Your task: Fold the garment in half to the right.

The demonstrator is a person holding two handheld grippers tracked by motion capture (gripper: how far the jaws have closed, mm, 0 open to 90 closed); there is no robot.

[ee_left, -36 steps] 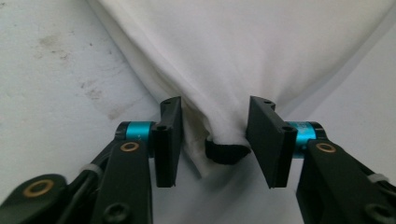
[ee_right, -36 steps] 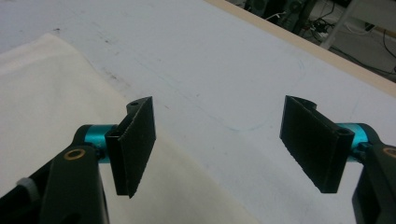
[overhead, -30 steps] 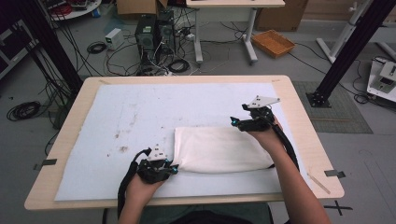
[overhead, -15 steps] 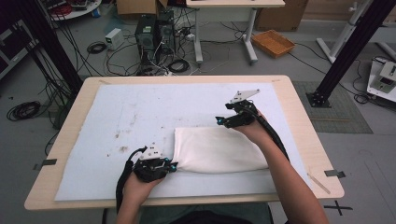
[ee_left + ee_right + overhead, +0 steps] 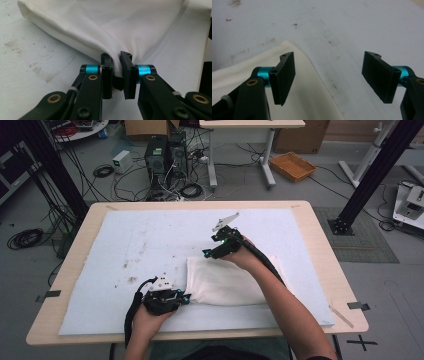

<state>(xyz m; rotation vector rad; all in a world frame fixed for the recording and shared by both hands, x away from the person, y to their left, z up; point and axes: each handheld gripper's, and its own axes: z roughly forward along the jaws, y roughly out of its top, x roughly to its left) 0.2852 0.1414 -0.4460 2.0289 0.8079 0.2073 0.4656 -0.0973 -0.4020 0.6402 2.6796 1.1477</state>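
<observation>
So there's a light wooden table (image 5: 320, 250) with a big white mat (image 5: 150, 250) covering most of the top. The mat's pretty grubby, with brownish stains on its left half. Behind the table the floor is a mess of cables, with a computer tower (image 5: 156, 155) and an orange tray (image 5: 292, 166) further back.

On the mat, toward the near right side, lies a folded white cloth (image 5: 225, 282). It's flat apart from the near left corner, where it bunches up a bit.

That bunching is the left gripper (image 5: 186, 297), which sits at the cloth's near left corner. In the left gripper view you can see it (image 5: 117, 75) with its jaws pressed nearly together, a fold of the cloth (image 5: 107, 27) pinched between the pads, the fabric fanning out and away from the pinch.

The right gripper (image 5: 207, 253) is at the far left corner of the cloth, the person's arm reaching across the cloth to get there. In its own view the gripper (image 5: 334, 77) has jaws spread wide with nothing between them. One pad hangs over the cloth's pointed corner (image 5: 294, 82) and the other over bare mat; I can't tell if either touches down.
</observation>
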